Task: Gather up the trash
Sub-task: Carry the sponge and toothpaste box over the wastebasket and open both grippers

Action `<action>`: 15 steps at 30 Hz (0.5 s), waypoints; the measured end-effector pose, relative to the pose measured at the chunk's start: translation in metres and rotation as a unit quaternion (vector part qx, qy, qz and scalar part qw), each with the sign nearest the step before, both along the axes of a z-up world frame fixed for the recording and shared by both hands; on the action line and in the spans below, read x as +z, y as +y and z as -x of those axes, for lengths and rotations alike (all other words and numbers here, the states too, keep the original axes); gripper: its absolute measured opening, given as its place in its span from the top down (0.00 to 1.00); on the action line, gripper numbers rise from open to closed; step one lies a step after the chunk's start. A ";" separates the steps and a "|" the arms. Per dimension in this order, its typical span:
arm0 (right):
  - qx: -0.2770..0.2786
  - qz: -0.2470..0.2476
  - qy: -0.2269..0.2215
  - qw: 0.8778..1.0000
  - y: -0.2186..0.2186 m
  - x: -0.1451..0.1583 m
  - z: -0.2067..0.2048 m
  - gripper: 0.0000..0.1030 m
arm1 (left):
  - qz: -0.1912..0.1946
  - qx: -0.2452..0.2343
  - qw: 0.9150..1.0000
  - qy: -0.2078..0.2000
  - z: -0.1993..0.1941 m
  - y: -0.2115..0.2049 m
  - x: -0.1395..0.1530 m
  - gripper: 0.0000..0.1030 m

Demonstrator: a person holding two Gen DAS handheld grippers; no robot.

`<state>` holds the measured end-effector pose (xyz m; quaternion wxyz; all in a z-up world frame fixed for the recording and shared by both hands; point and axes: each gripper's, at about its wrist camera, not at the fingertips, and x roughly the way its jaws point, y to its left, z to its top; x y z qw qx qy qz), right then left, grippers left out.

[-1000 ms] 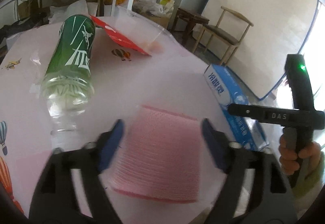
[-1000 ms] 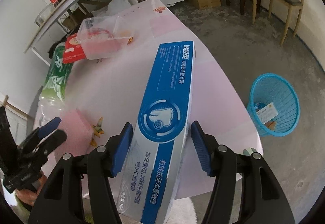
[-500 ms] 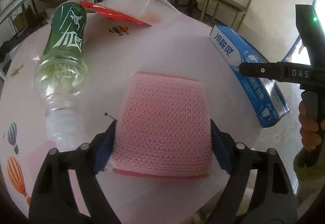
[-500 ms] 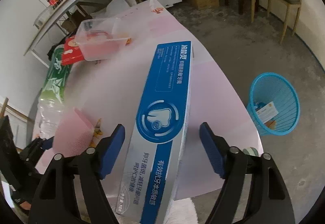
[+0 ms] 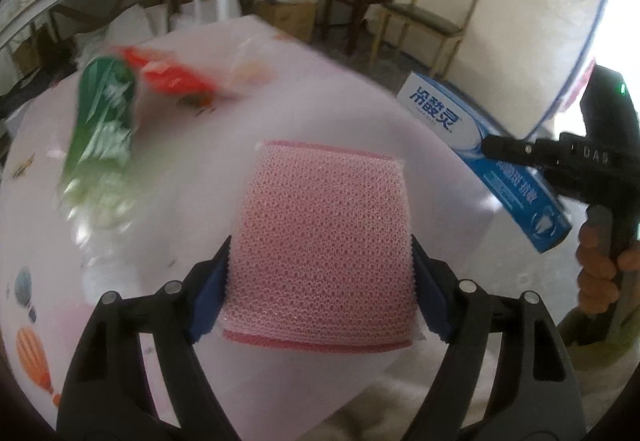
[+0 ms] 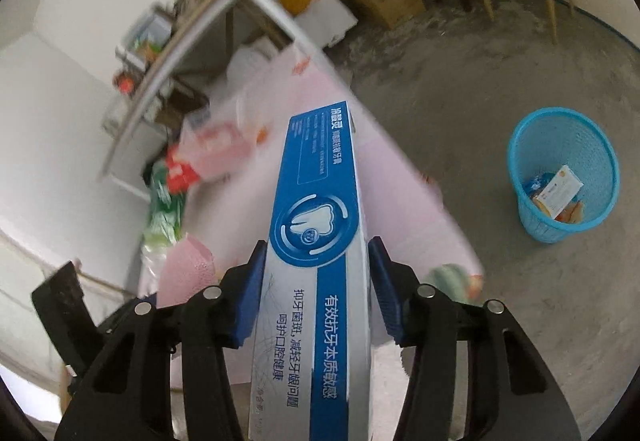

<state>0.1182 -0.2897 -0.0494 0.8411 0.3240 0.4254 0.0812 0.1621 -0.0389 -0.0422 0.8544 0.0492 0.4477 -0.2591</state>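
Left wrist view: the left gripper [image 5: 320, 285] is closing, its blue pads pressed on both sides of the pink sponge [image 5: 324, 241], which is lifted over the table [image 5: 192, 145]. The bottle [image 5: 100, 129] and red packet [image 5: 172, 77] behind are smeared by blur; no label is legible. At right, a hand [image 5: 600, 273] holds the right gripper's handle, marked "DAS", across the toothpaste box [image 5: 480, 153]. Right wrist view: the right gripper [image 6: 316, 289] is closing, pads against the box's [image 6: 320, 241] sides; its long axis runs straight away from the camera, near end cut off by the frame. Chinese print and a tooth emblem show. A blue basket [image 6: 560, 225] stands on the floor, well apart.
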 end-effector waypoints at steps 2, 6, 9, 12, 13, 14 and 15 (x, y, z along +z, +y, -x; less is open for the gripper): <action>-0.035 -0.010 -0.016 0.999 -0.027 0.007 0.016 0.52 | 0.020 -0.023 1.000 0.001 -0.005 -0.021 0.010 0.26; -0.111 -0.014 -0.022 0.993 -0.083 0.009 0.045 0.52 | 0.066 -0.079 0.994 0.029 -0.021 -0.071 0.023 0.26; -0.175 -0.035 0.013 0.984 -0.131 -0.014 0.065 0.52 | 0.088 -0.116 0.986 0.087 -0.042 -0.122 0.017 0.25; -0.214 -0.060 0.051 0.974 -0.164 -0.047 0.076 0.52 | 0.088 -0.134 0.977 0.142 -0.062 -0.172 0.004 0.25; -0.220 -0.070 0.059 0.971 -0.171 -0.057 0.079 0.52 | 0.088 -0.146 0.973 0.158 -0.068 -0.192 -0.001 0.25; -0.226 -0.082 0.069 0.968 -0.178 -0.069 0.079 0.52 | 0.089 -0.154 0.970 0.169 -0.072 -0.204 -0.005 0.25; -0.234 -0.094 0.083 0.964 -0.188 -0.083 0.077 0.52 | 0.087 -0.161 0.966 0.184 -0.079 -0.224 -0.012 0.25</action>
